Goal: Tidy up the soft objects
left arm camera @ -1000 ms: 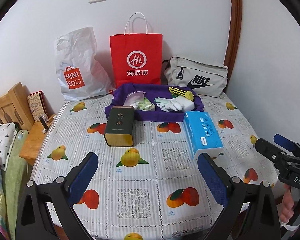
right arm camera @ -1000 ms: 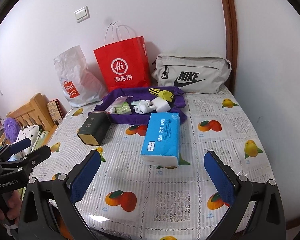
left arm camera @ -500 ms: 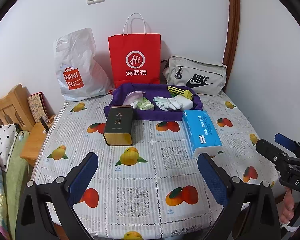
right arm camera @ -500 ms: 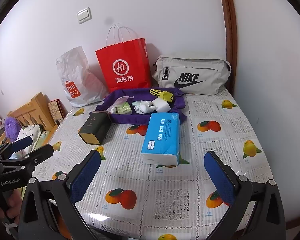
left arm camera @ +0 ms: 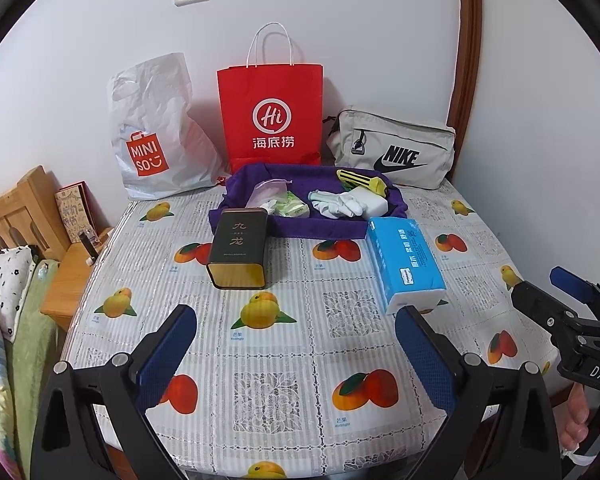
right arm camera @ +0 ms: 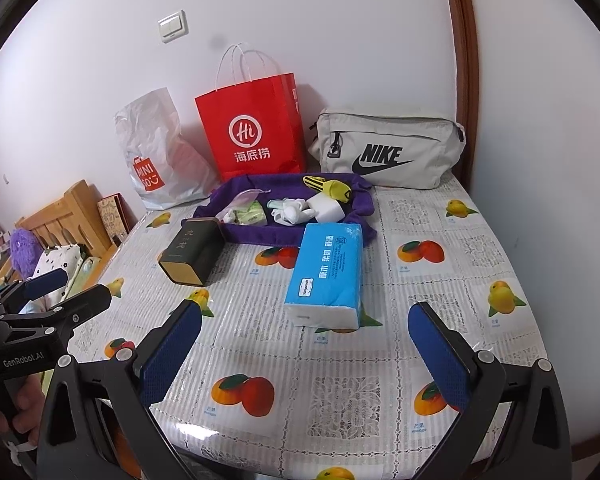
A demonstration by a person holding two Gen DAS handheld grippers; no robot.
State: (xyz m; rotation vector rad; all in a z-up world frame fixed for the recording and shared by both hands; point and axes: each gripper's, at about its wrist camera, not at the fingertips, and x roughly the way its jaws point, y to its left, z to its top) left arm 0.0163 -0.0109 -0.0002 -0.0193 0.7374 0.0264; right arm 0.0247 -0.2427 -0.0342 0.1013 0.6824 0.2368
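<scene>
Left gripper [left arm camera: 296, 354] at the bottom of the left wrist view, spread wide, blue pads [left arm camera: 166, 356] apart over bare tablecloth, gripping nothing. Right gripper [right arm camera: 304, 354] at the bottom of the right wrist view, likewise spread wide and empty, low above the table [right arm camera: 340, 392] with its fruit-print cover.

In the centre of the right view, just ahead of the blue pads: a blue tissue pack [right arm camera: 326, 274], lying flat, long side running away toward the top of the frame. In the left view the same pack [left arm camera: 406, 264] right of centre. Far end close to the purple tray [left arm camera: 248, 182]; whether touching, cannot tell.

Inside the tray, in the middle of the frame: white gloves [left arm camera: 338, 204], a green wipes packet [left arm camera: 292, 208], a clear plastic bag [left arm camera: 266, 192], a white block [left arm camera: 370, 200] and a yellow item [left arm camera: 364, 182] at the far right corner.

Left of centre, a dark tin [left arm camera: 240, 250] on its side, far end against the tray's near wall.

Along the wall in the upper half: white shopping bag [left arm camera: 152, 140] at left, red paper bag [left arm camera: 270, 116] in the middle, grey pouch [left arm camera: 392, 150] at right, all behind the tray.

At the right edge of the left view, the other tool held by a hand [left arm camera: 580, 420].
</scene>
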